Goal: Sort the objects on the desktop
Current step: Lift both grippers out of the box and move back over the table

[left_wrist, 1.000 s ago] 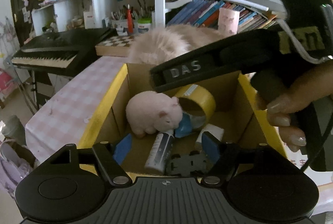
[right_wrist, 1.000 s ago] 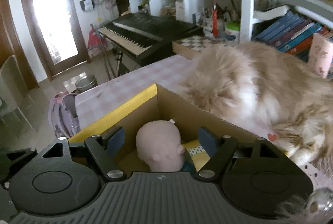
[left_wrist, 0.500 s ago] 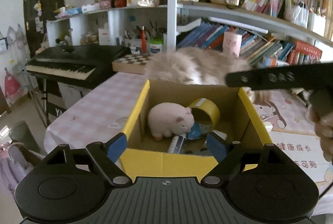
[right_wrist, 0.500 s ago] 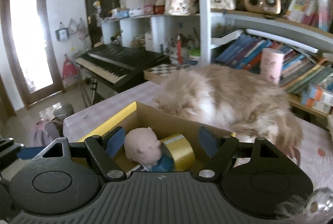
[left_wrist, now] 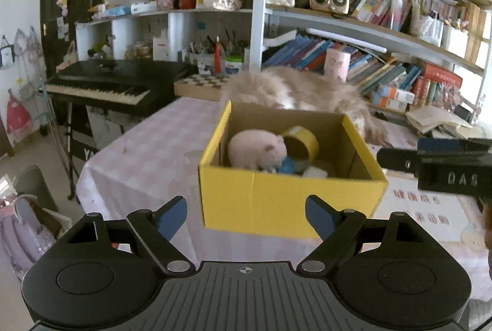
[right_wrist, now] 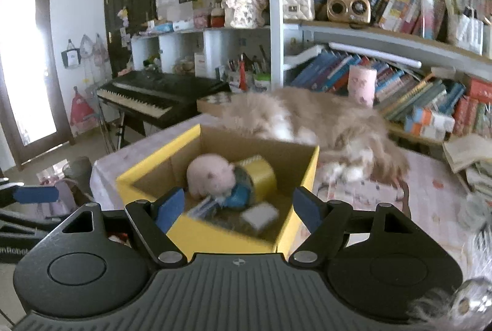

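Note:
A yellow cardboard box (left_wrist: 289, 201) stands on the pink checked tablecloth. It holds a pink plush toy (left_wrist: 255, 151), a yellow tape roll (left_wrist: 303, 143), a blue item (left_wrist: 287, 166) and a white block (left_wrist: 315, 172). My left gripper (left_wrist: 246, 217) is open and empty, a short way in front of the box. My right gripper (right_wrist: 238, 208) is also open and empty, above the box's near corner (right_wrist: 215, 238), looking down on the plush (right_wrist: 209, 177), the roll (right_wrist: 261, 174) and a tube (right_wrist: 203, 206). One finger of the right gripper (left_wrist: 430, 168) reaches in from the right of the left wrist view.
A fluffy cat (left_wrist: 295, 88) lies on the table right behind the box. Bookshelves (left_wrist: 384, 32) fill the back, with a keyboard piano (left_wrist: 101, 88) at the left. The table's left edge (left_wrist: 83, 177) drops to the floor, where a backpack (left_wrist: 27, 226) sits. An open book (right_wrist: 464, 149) lies at right.
Both grippers have drawn back from the box, which now looks smaller and farther off. The left jaws have spread wider. The right gripper has left the space above the box and moved to its right.

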A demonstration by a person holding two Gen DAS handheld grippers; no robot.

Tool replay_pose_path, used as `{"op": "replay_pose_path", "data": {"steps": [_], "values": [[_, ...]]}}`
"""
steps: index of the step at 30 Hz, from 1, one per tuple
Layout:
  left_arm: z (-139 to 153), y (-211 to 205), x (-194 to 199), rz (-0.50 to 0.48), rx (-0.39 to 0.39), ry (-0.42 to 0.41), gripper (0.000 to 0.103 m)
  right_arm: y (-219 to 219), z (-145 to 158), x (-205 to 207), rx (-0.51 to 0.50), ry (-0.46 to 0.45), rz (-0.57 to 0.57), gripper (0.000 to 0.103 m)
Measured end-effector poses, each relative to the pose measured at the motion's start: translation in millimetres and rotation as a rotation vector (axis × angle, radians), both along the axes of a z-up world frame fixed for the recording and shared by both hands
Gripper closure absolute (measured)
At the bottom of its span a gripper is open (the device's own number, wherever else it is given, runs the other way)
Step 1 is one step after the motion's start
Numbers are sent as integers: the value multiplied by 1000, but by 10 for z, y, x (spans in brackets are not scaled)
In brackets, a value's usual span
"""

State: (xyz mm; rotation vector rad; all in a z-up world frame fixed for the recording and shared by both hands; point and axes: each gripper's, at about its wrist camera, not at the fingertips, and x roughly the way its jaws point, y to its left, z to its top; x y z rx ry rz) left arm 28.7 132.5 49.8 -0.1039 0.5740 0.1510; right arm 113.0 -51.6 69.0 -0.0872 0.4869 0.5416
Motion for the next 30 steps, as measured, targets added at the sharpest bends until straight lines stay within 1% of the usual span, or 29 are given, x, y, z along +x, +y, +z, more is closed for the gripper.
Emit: {"op": "replay_pose_path", "data": {"steps": [7,15,25,30], "values": [[-117,-25,-281,1,-27,30,16,-16,-225,-428,-23,60,1,27],[-248,-59,-540,6,-32,75,16,-3,-391,-745,-57,101,21,27],[-347,-95,-703,-23,-25,105,16,23,-527,-962,-77,143,27,27],[-397,-122,-741,-32,-43,115,16,3,-572,-1033,-89,160,16,27]]}}
